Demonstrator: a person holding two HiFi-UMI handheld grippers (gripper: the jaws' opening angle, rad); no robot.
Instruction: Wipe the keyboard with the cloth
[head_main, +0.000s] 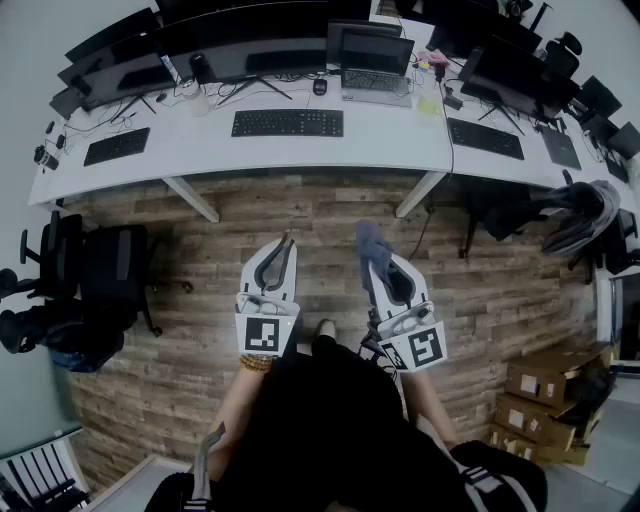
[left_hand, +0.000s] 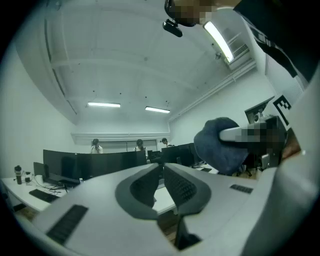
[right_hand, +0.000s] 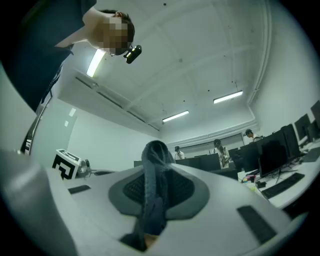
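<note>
We've got the right gripper (head_main: 372, 262) clamped on the blue cloth (head_main: 368, 240) at mid-frame, with the left gripper (head_main: 285, 243) just beside it, its jaws closed on nothing. The black keyboard (head_main: 287, 123) lies well apart on the white desk (head_main: 330, 152) at upper centre, its long axis running left to right. We reckon the cloth must travel up-frame and slightly left.

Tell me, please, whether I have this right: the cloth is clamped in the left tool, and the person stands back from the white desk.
Not quite: the cloth is clamped in the right tool, not the left, as the right gripper view shows; the left tool is shut on nothing. The person does stand back from the white desk.
</note>
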